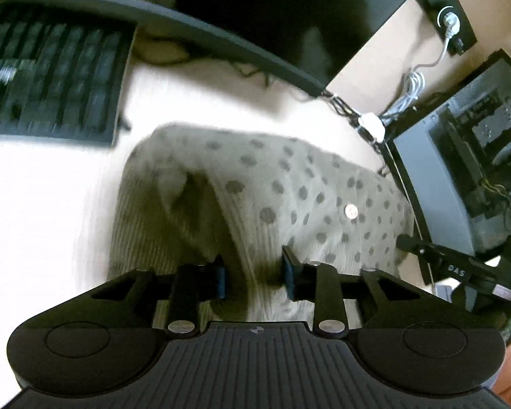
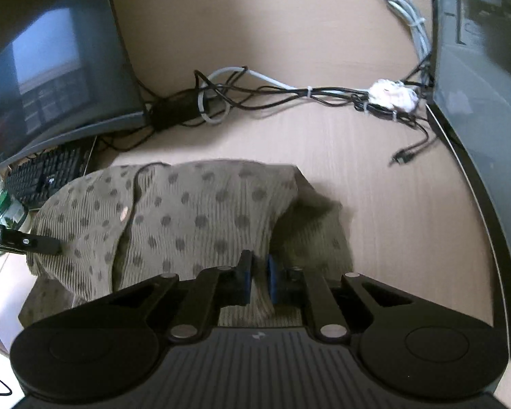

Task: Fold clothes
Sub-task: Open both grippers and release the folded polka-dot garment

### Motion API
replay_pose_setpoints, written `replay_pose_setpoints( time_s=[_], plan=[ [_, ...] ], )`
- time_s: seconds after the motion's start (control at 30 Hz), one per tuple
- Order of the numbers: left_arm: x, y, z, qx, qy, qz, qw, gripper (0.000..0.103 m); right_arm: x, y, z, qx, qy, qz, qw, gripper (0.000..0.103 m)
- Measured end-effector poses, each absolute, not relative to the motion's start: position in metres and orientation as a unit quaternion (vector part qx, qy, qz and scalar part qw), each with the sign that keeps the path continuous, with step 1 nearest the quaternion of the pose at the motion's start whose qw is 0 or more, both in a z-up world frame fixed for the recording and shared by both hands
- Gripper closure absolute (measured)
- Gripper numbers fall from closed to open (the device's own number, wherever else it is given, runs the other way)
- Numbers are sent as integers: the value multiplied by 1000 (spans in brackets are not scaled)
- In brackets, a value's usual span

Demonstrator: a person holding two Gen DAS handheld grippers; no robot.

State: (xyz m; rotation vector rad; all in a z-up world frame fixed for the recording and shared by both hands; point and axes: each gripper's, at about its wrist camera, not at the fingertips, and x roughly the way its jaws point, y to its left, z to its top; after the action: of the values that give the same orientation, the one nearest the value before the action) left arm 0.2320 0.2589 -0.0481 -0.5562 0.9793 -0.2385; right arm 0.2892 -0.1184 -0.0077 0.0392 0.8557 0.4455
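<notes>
An olive ribbed cardigan with dark dots (image 1: 289, 197) lies bunched on the light wooden desk; it also shows in the right wrist view (image 2: 187, 214). A pale button (image 1: 350, 210) sits on its front. My left gripper (image 1: 253, 277) is open, its jaws apart over a fold of the near edge. My right gripper (image 2: 259, 281) is shut on the cardigan's near edge, with cloth pinched between the blue pads. The left gripper's finger (image 2: 34, 240) shows at the cardigan's left side in the right wrist view.
A black keyboard (image 1: 47, 78) lies at the left. A monitor (image 2: 51, 68) stands behind it. A computer case (image 2: 487, 85) stands at the right. A bundle of cables (image 2: 289, 95) and a white crumpled wad (image 2: 393, 95) lie behind the cardigan.
</notes>
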Motion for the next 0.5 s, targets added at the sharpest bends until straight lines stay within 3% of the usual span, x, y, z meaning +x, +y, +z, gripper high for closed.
replay_pose_setpoints(
  time_s=[0.17, 0.37, 0.5],
  plan=[
    [207, 267, -39, -269, 446, -119, 845, 31, 268, -125, -1, -15, 397, 210, 893, 69],
    [176, 265, -32, -155, 455, -80, 873, 31, 220, -119, -11, -143, 378, 195, 894, 68],
    [172, 260, -44, -184, 463, -102, 861, 37, 214, -111, -28, -132, 400, 201, 884, 68]
  ],
)
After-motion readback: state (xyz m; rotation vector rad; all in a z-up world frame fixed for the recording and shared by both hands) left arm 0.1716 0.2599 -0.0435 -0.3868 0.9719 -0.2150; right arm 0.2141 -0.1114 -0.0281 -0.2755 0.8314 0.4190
